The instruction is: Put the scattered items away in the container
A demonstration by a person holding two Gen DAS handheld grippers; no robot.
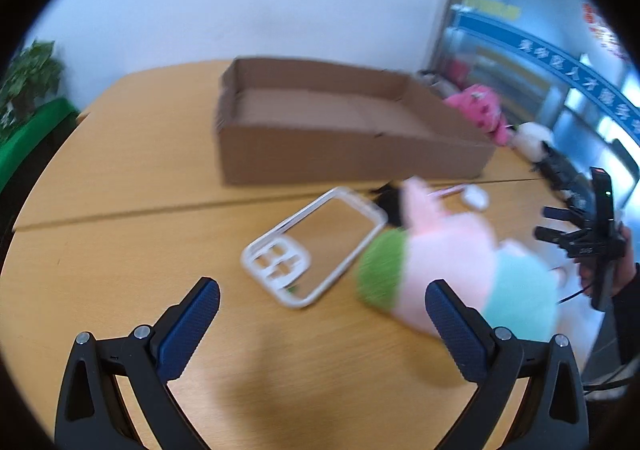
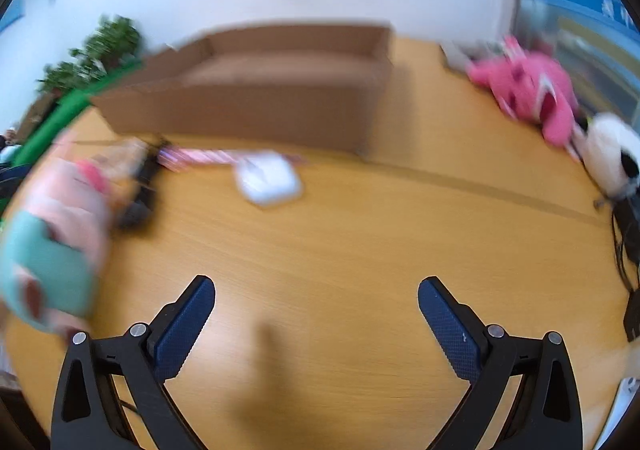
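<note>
While both grippers hover wide open above the wooden tabletop (image 1: 120,242), the scattered items lie short of the cardboard box (image 1: 344,129).

Neither the left gripper (image 1: 322,304) nor the right gripper (image 2: 316,300) holds anything, their blue-padded jaws spread well apart. In the left wrist view a clear phone case (image 1: 314,246) lies flat just ahead of the left gripper, and a pastel plush toy (image 1: 452,270) in pink, green and mint rests just beside it to the right, between the case and the right gripper (image 1: 560,226). A small white case (image 2: 268,179) sits near the box's front wall, with a pink striped item (image 2: 200,157) and something dark and blurred (image 2: 140,197) beside it. Well off to the right lie a hot-pink plush (image 2: 528,93) and a white plush (image 2: 610,153).
</note>
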